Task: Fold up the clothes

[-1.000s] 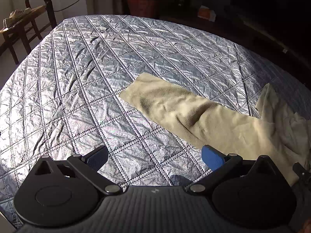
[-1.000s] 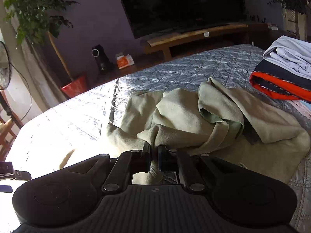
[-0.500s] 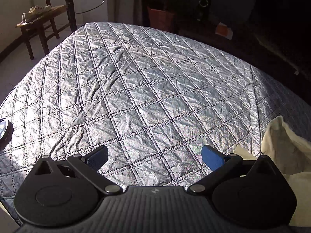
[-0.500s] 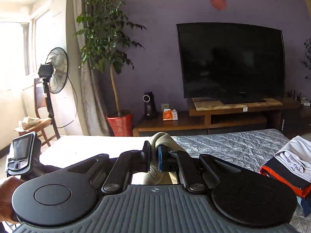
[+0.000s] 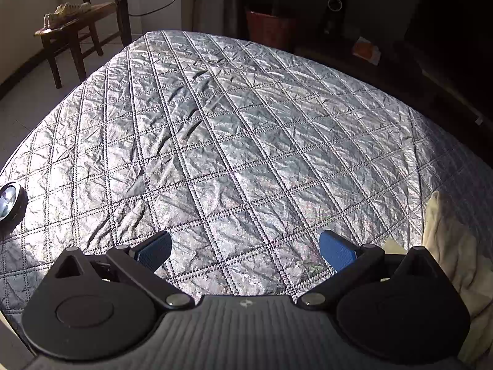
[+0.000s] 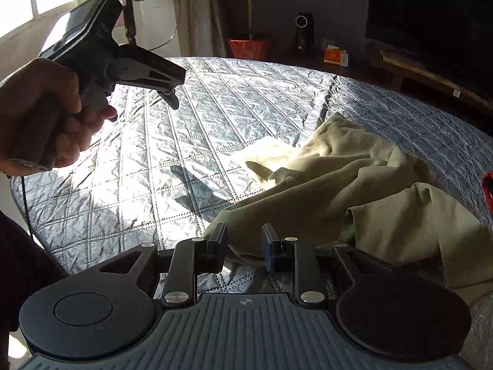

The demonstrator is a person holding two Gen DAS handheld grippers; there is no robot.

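A quilted bedspread (image 5: pixel 246 141) with a crinkled, silvery sheen is seen, stitched in diamonds. A soft, matt, fleecy beige garment (image 6: pixel 354 185) lies rumpled on it. Both grippers (image 5: pixel 245 246) (image 6: pixel 243 240) are made of matt black plastic with ribbed bodies, metal rivets and textured blue pads (image 5: pixel 337 254). A chair (image 5: pixel 77 24) of dark wood is seen.

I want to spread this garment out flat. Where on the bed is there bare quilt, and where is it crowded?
Bare quilt runs from the beige garment toward the bed edge by the wooden chair, under the open left tongs. It is crowded around the heaped garment below the opening right tongs and toward the red-edged clothing.
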